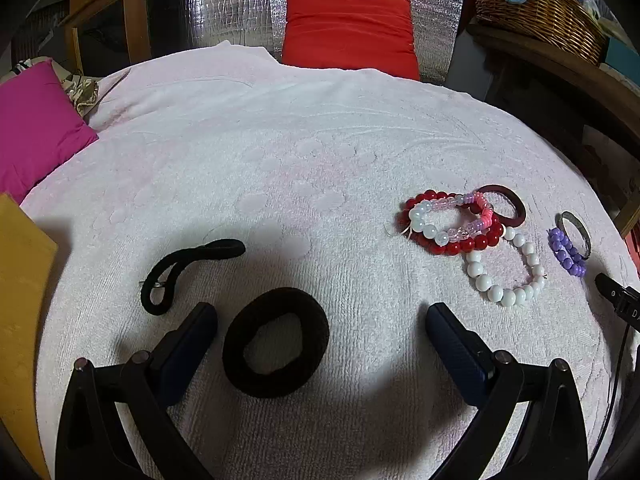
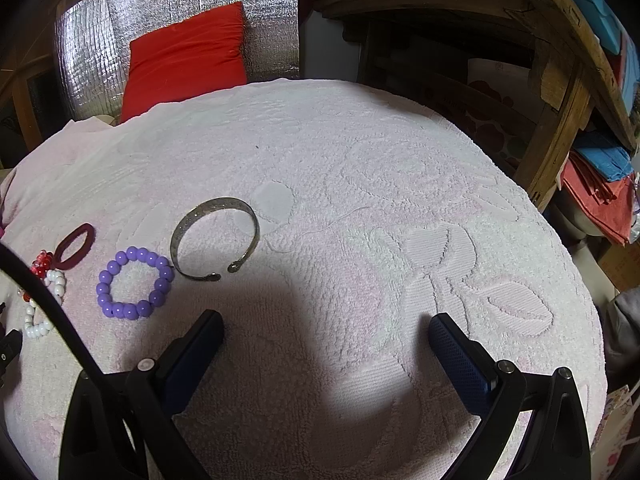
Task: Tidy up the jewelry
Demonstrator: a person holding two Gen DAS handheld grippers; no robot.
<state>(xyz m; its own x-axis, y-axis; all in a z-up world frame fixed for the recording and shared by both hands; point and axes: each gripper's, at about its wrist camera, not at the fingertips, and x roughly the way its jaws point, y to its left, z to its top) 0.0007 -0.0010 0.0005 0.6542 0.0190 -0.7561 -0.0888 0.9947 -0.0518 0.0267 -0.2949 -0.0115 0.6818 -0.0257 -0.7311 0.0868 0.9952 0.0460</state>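
Embossed pink terry towel (image 2: 360,168), both tongs (image 1: 320,316) (image 2: 326,320) spread wide and empty, fuzzy black scrunchie (image 1: 276,342), glossy purple bead bracelet (image 2: 134,282)

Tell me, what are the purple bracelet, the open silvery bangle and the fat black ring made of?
Purple bracelet: glossy round beads, probably plastic or glass, with shiny highlights. Silvery bangle: looks like metal, a thin stiff grey band with a patterned face. Fat black ring: soft fuzzy fabric, matte, likely a hair scrunchie.
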